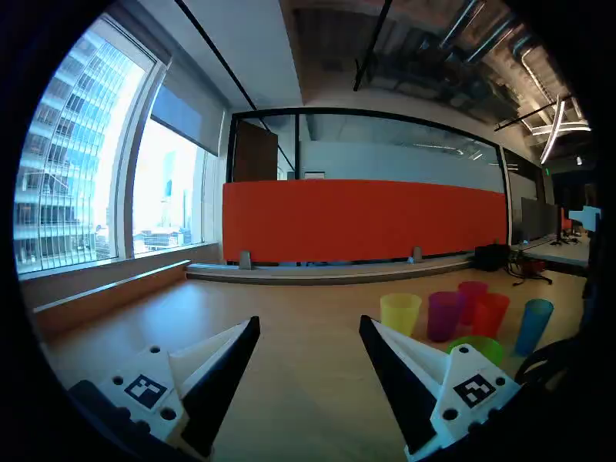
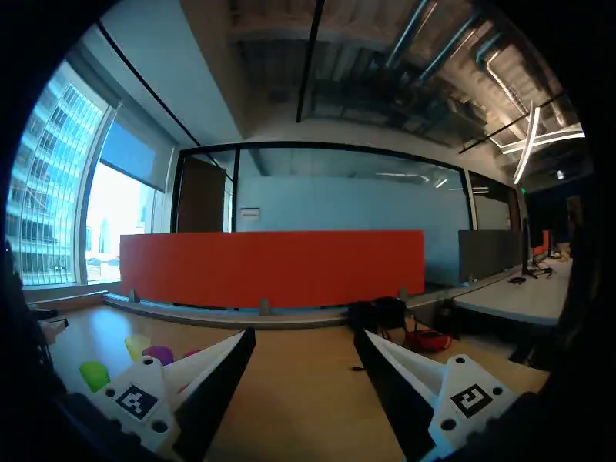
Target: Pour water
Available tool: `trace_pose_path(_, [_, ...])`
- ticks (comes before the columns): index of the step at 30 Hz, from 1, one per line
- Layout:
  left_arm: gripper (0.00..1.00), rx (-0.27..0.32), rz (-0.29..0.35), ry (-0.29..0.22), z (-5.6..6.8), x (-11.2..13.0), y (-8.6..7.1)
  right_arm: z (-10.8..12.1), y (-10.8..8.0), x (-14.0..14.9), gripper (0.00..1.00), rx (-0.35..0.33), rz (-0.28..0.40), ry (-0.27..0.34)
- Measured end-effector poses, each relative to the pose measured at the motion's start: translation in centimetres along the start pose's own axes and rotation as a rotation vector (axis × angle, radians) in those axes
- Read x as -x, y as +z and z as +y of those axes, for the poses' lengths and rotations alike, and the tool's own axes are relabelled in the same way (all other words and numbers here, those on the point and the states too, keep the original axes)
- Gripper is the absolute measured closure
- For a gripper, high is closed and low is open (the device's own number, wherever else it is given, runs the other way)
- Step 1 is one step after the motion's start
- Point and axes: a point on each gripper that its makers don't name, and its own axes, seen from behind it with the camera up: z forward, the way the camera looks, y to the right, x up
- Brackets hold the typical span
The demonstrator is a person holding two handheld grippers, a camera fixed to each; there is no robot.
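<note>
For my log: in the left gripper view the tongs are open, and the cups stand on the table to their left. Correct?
No. The left gripper view shows the cups on the table to the right of the open tongs, not the left.

Your left tongs show white, with black inner faces and a black-and-white square pattern. You face a yellow cup, a purple cup, a pink cup, a red-orange cup, a blue cup and a green cup on the pale wooden counter. The partition is solid orange.
</note>
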Motion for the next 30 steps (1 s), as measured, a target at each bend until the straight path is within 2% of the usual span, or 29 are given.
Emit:
trace_pose_path(14, [0.04, 0.003, -0.001, 0.0, 0.1, 0.0, 0.0, 0.6, 0.0, -0.4, 0.01, -0.008, 0.013, -0.006])
trace_pose_path(24, [0.04, 0.003, -0.001, 0.0, 0.0, 0.0, -0.1, 0.4, 0.3, 0.2, 0.01, -0.035, 0.014, -0.057])
trace_pose_path(30, [0.04, 0.003, -0.002, 0.0, 0.0, 0.0, -0.2, 0.2, 1.1, 1.3, 0.01, -0.057, 0.006, -0.032])
